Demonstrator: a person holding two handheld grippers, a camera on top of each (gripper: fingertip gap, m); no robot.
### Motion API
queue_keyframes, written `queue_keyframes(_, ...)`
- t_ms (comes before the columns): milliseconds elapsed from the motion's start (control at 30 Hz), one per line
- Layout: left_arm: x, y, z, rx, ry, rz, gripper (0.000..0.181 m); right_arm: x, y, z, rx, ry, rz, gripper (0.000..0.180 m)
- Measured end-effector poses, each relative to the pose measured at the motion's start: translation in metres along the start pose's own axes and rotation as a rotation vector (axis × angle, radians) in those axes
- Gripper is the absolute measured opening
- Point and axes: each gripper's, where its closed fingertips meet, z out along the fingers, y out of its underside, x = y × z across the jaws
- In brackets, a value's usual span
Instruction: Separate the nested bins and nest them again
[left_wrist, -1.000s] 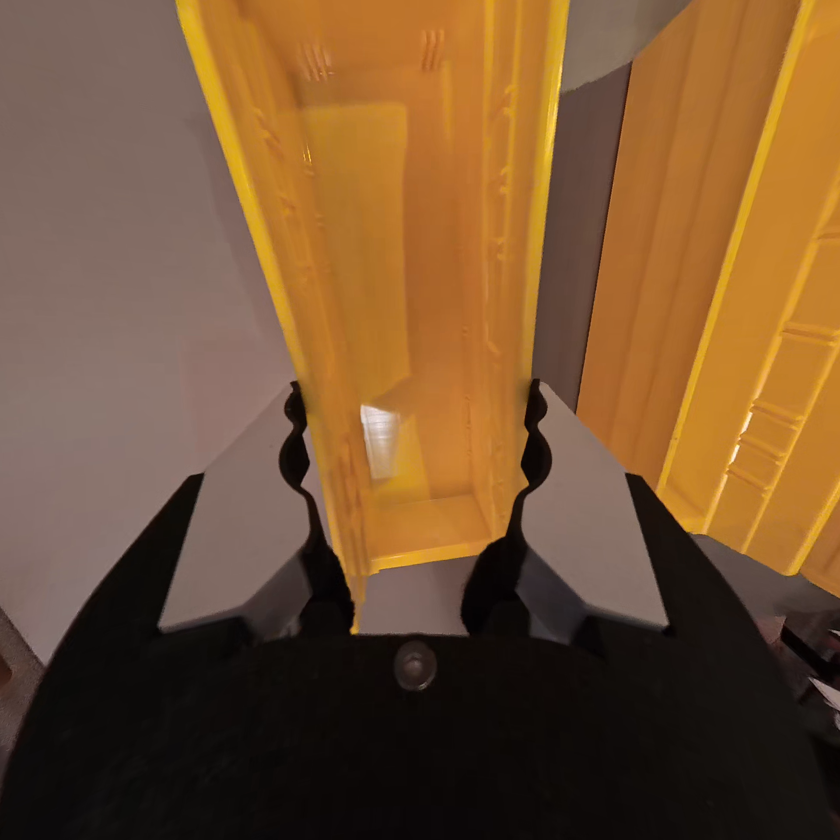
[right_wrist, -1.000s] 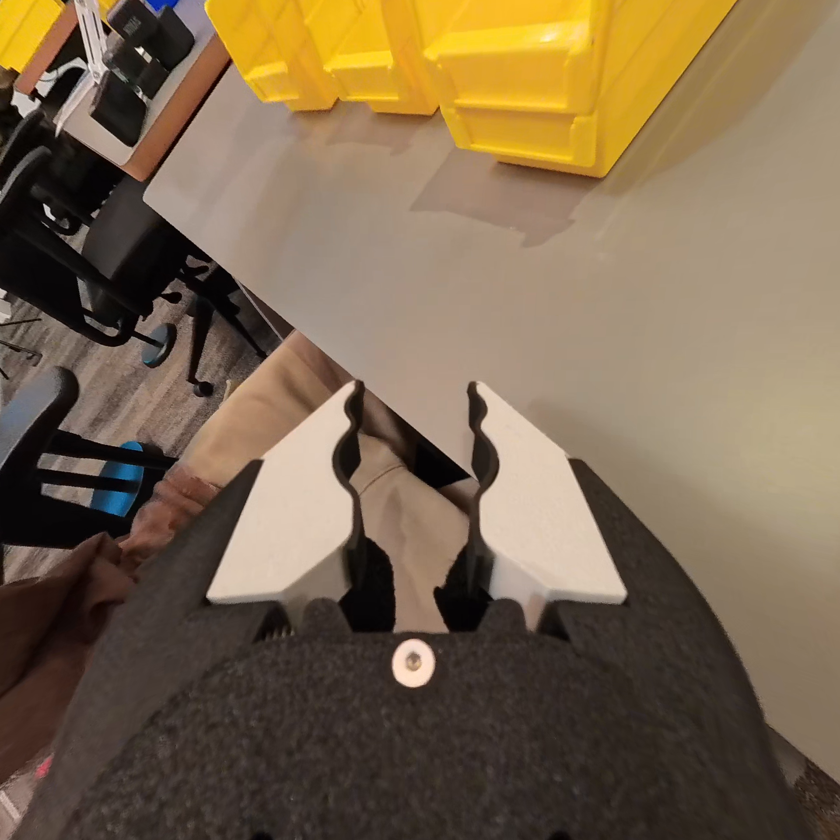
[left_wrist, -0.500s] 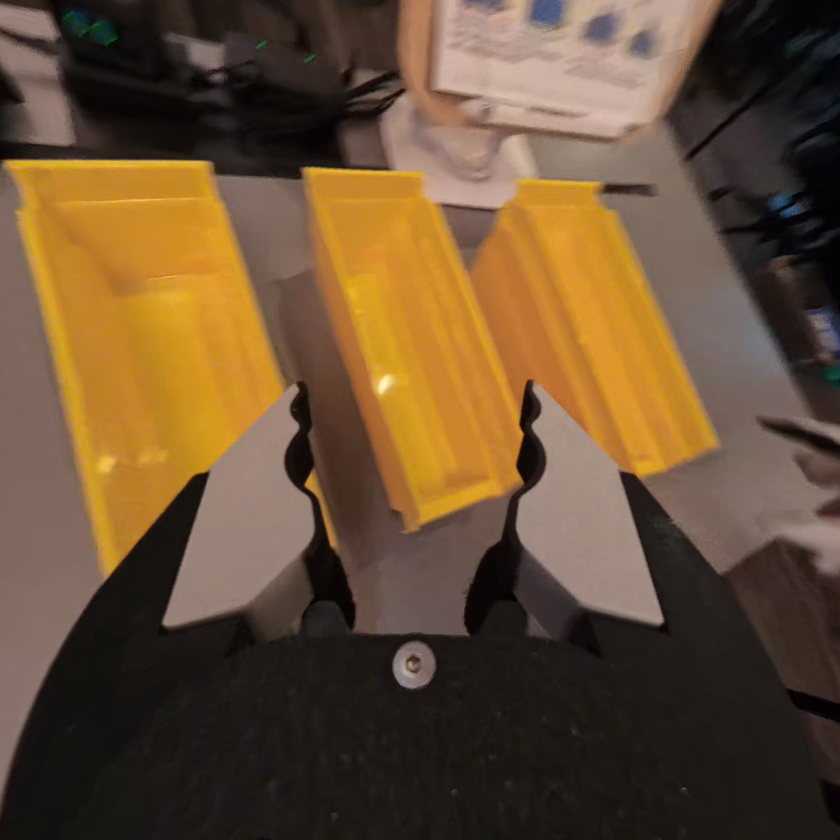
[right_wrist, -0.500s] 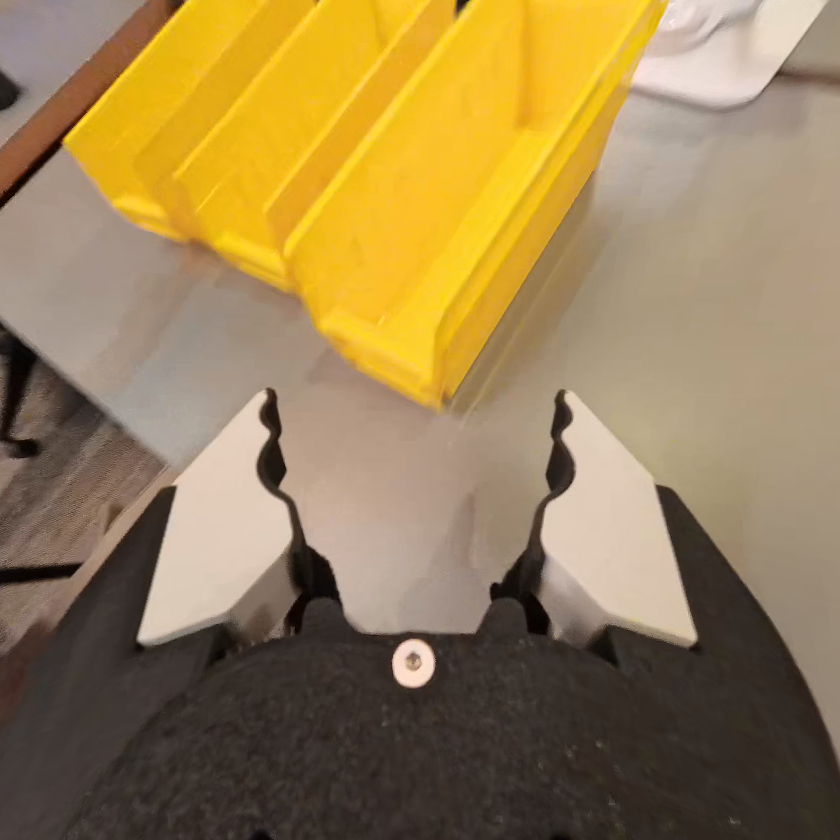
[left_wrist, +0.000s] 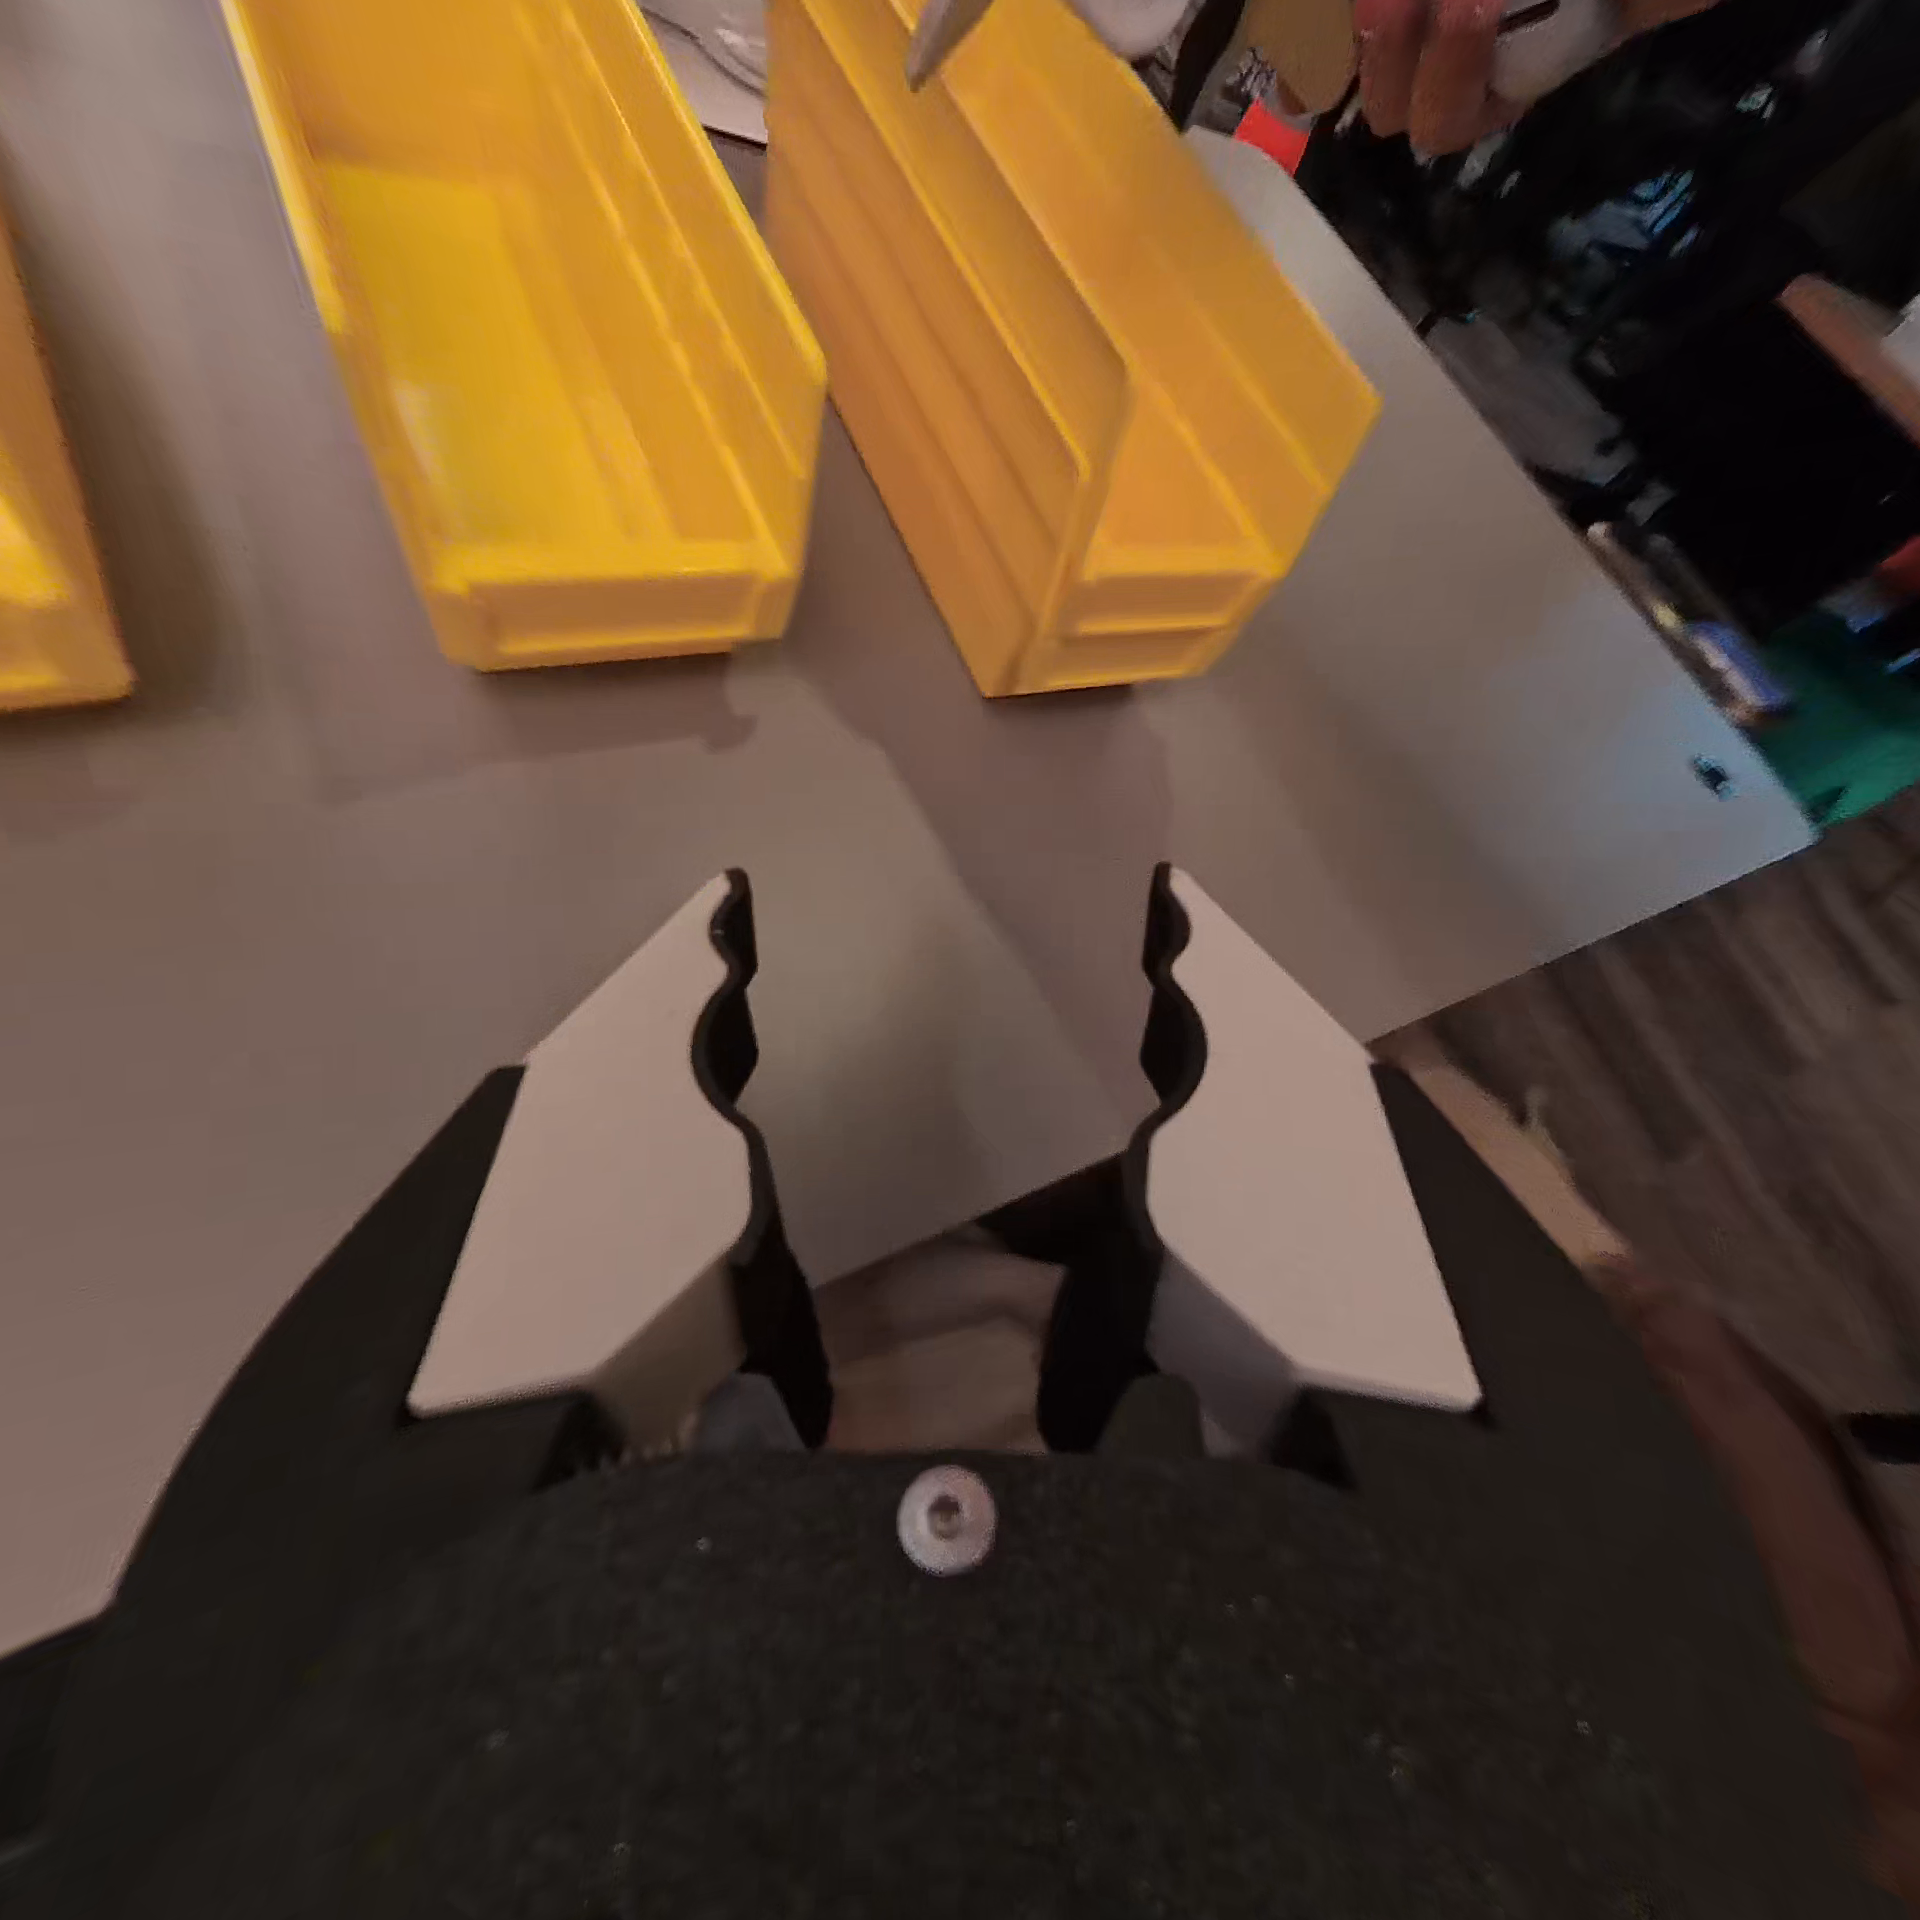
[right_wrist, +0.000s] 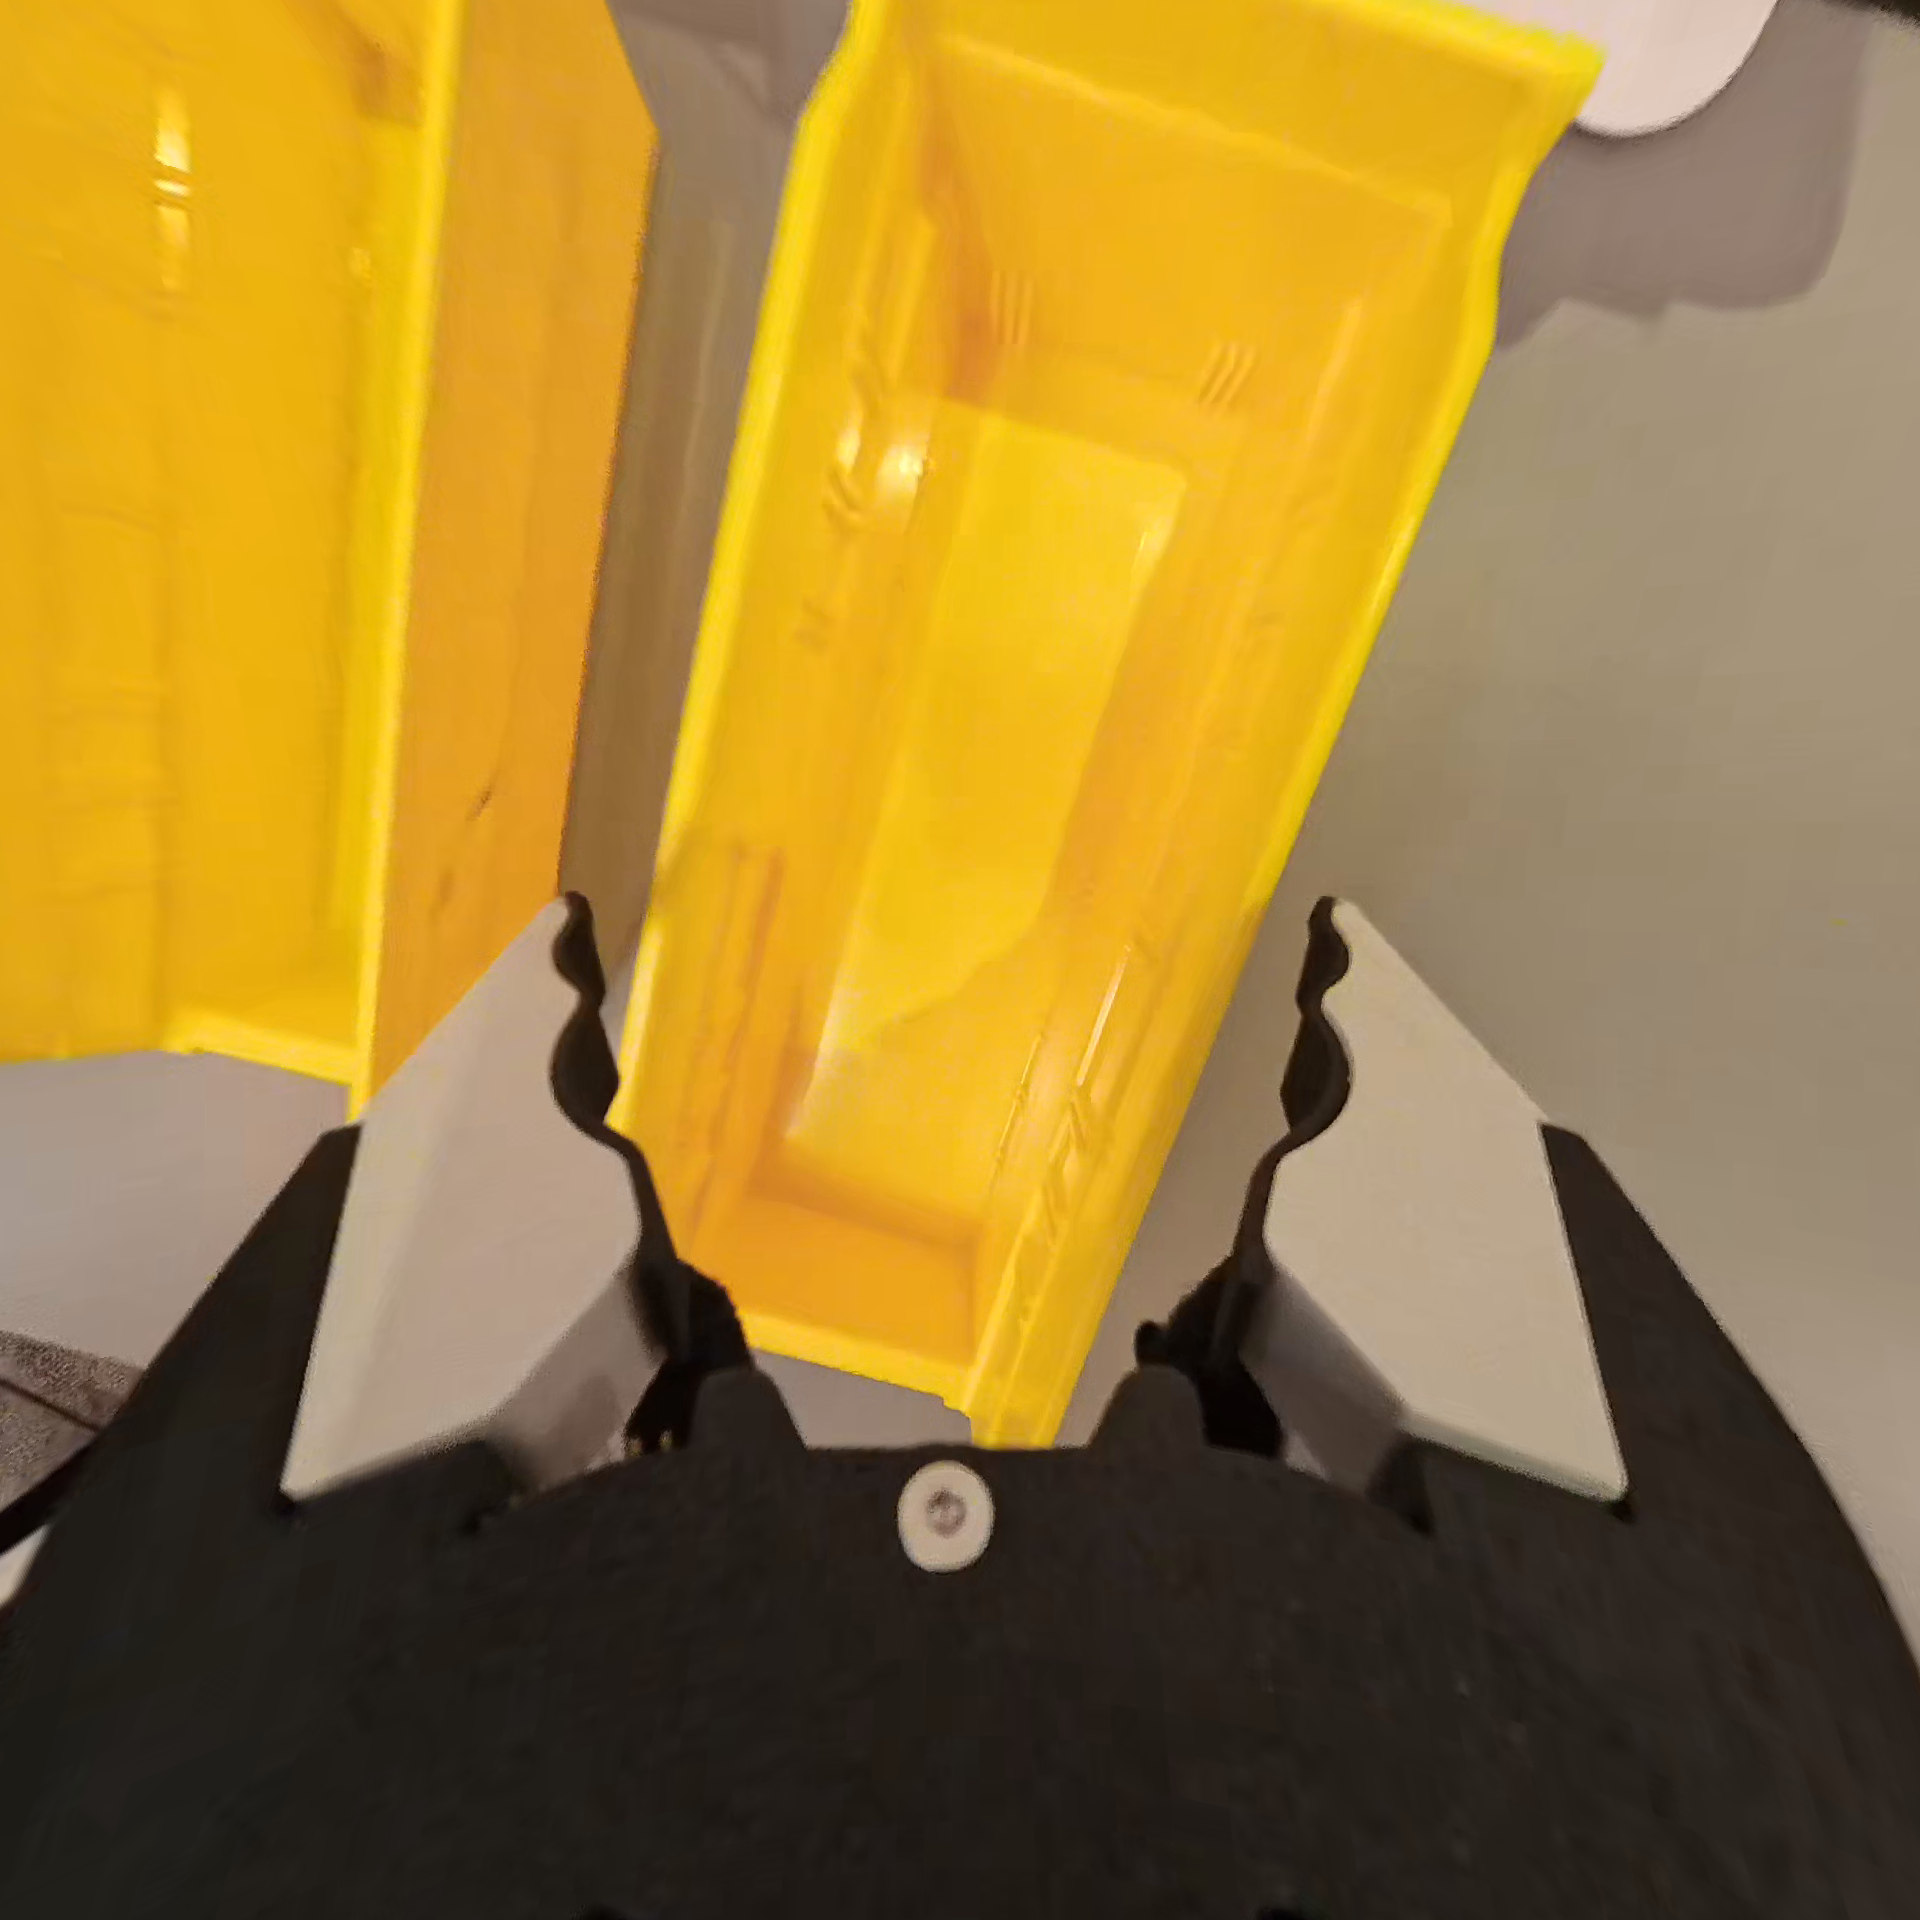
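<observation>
Three long yellow bins lie side by side on the grey table (left_wrist: 312, 935). The left wrist view shows the left bin (left_wrist: 42, 582) at the frame edge, the middle bin (left_wrist: 582, 364), and the right bin (left_wrist: 1143, 416), which has two stacked front lips, one bin nested in another. My left gripper (left_wrist: 945, 883) is open and empty, above the table's near edge, well short of the bins. My right gripper (right_wrist: 951, 914) is wide open and empty, with the near end of the right bin (right_wrist: 1039, 727) between its fingers, touching nothing. The middle bin (right_wrist: 208, 520) is to its left.
A white stand base (right_wrist: 1662, 104) sits behind the right bin. The table's right edge (left_wrist: 1558, 935) drops to a wood floor with dark clutter beyond. A hand (left_wrist: 1434, 73) holding the right gripper shows at the top of the left wrist view.
My left gripper pulled back from the middle bin's front end to the table's near edge. My right gripper swung from the table edge to over the right bin and opened wider.
</observation>
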Motion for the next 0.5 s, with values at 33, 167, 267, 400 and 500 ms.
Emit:
queue_keyframes(33, -0.012, 0.002, 0.001, -0.006, -0.045, 0.047, 0.072, 0.002, 0.004, 0.008, -0.028, 0.015, 0.017, 0.13)
queue_keyframes(167, -0.043, 0.01, 0.004, -0.081, -0.119, 0.096, 0.075, -0.002, -0.001, 0.015, -0.046, 0.022, 0.035, 0.111)
queue_keyframes(267, -0.043, 0.008, 0.005, -0.078, -0.068, 0.028, 0.07, -0.003, 0.001, 0.012, -0.085, 0.025, 0.064, 0.099)
queue_keyframes(400, -0.034, 0.011, 0.014, -0.108, -0.02, 0.014, 0.07, -0.003, 0.003, 0.009, -0.123, 0.025, 0.111, 0.09)
queue_keyframes(500, -0.028, 0.015, 0.02, -0.139, -0.018, 0.057, 0.071, -0.005, 0.004, 0.007, -0.143, 0.022, 0.107, 0.088)
